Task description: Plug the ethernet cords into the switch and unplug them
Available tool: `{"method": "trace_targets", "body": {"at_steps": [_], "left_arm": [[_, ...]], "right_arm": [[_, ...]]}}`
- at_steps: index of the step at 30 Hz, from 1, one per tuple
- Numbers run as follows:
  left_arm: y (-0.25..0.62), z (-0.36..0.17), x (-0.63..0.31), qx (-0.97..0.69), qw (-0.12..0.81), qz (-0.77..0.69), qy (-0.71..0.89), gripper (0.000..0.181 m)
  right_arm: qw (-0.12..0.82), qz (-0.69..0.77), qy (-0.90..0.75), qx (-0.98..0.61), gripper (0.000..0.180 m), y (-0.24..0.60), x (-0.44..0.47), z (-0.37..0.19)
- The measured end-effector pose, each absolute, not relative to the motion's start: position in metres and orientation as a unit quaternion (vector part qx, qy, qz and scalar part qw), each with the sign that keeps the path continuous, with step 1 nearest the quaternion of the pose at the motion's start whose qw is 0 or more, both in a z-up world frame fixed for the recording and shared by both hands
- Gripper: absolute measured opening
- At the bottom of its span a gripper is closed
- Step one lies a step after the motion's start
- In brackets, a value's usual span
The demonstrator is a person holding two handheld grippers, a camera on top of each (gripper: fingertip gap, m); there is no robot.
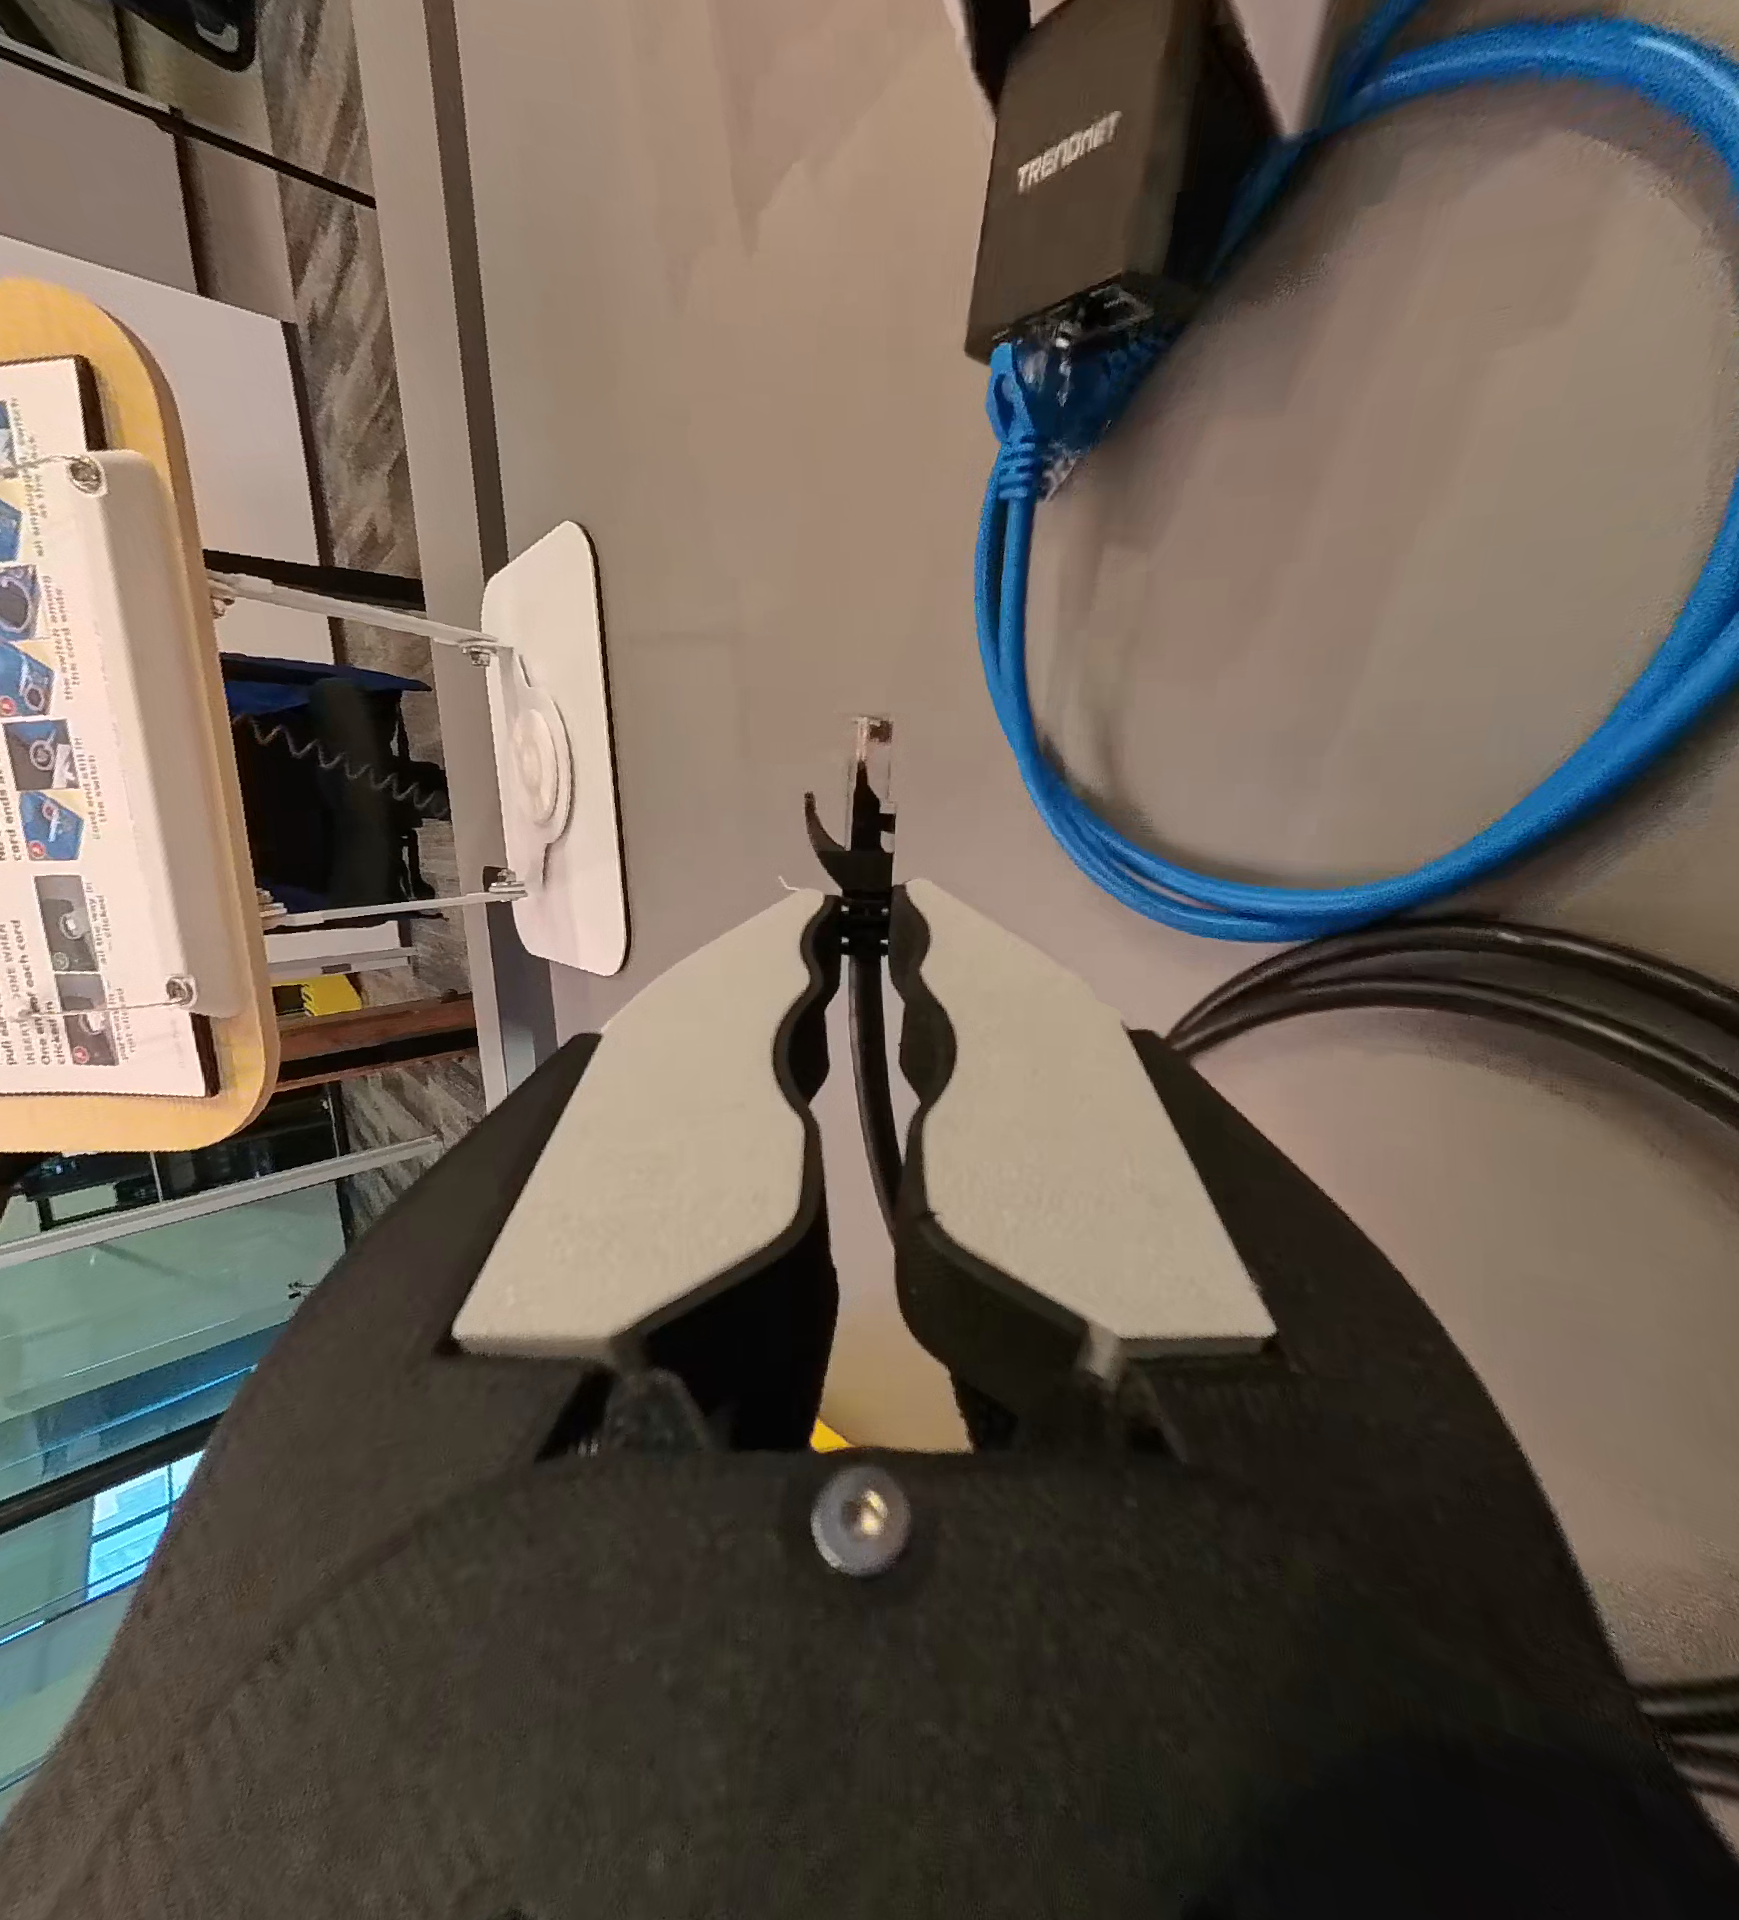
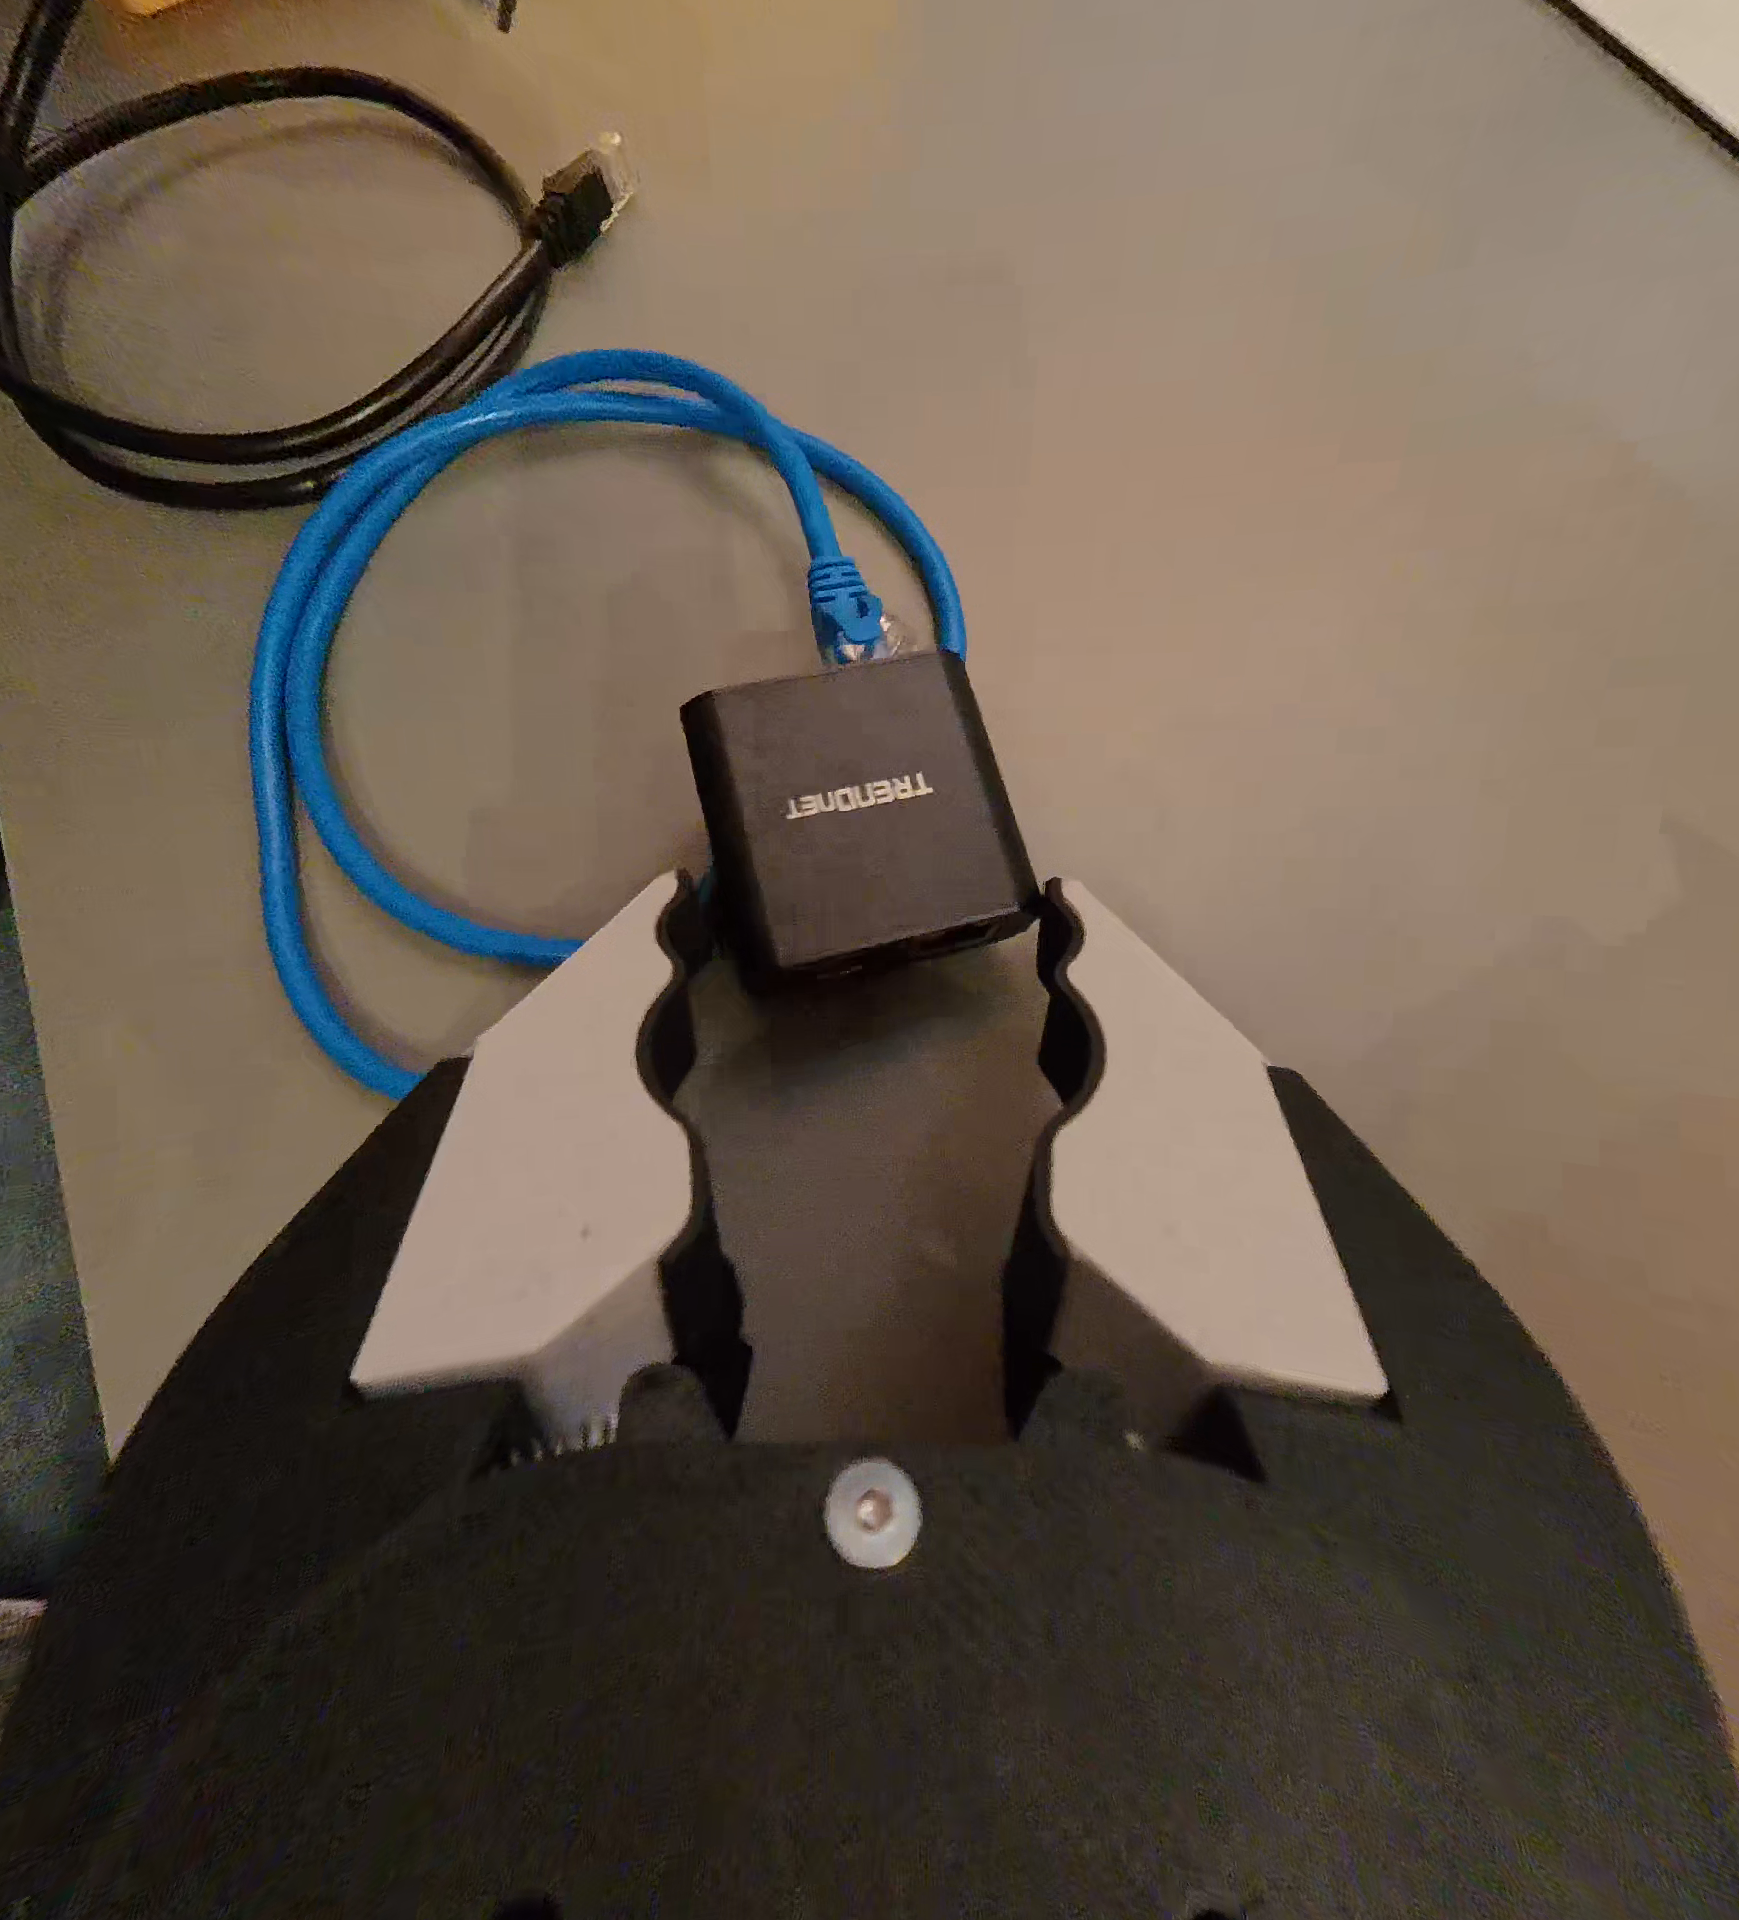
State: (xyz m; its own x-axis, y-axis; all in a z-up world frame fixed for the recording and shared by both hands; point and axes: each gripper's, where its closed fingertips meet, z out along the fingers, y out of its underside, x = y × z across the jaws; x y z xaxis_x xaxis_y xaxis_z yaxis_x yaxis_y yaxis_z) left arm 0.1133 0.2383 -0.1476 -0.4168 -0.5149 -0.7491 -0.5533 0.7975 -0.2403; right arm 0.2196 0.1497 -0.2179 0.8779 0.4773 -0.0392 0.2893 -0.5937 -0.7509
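The black switch [image 2: 854,821] lies on the grey table [image 2: 1364,520]. My right gripper [image 2: 865,904] is open. Its fingertips [image 2: 1062,914] flank the switch's near end, and the right one touches a corner. The blue cord [image 2: 293,727] loops to the left, and its plugs [image 2: 849,613] sit at the switch's far face. My left gripper [image 1: 860,914] is shut on the black cord [image 1: 870,1091] just behind its plug [image 1: 865,790], held off the table. The switch [image 1: 1083,187] is far ahead and to the right of it. The black cord's other plug [image 2: 584,203] lies loose on the table.
The black cord's coil [image 1: 1571,1029] lies beside the blue loop [image 1: 1467,520]. A printed instruction sheet on a wooden stand [image 1: 44,727] and a white bracket plate [image 1: 558,748] stand beyond the table's edge. A white object [image 2: 1727,83] lies at the far right corner. The gap from one gripper's tips to the other's is roughly 15 centimeters.
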Motion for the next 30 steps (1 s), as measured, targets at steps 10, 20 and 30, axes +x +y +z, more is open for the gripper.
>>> {"method": "trace_targets", "body": {"at_steps": [10,20,30], "left_arm": [[0.234,-0.153,0.114,-0.314,0.431,0.012,0.846,0.009],[0.237,-0.155,0.113,-0.317,0.426,0.01,0.847,0.008],[0.223,-0.176,0.115,-0.305,0.4,0.004,0.864,0.009]], "right_arm": [[0.377,0.124,-0.294,-0.869,0.078,0.179,0.205,-0.228],[0.349,0.167,-0.32,-0.865,0.068,0.183,0.193,-0.224],[0.368,0.117,-0.339,-0.858,0.084,0.172,0.182,-0.211]]}}
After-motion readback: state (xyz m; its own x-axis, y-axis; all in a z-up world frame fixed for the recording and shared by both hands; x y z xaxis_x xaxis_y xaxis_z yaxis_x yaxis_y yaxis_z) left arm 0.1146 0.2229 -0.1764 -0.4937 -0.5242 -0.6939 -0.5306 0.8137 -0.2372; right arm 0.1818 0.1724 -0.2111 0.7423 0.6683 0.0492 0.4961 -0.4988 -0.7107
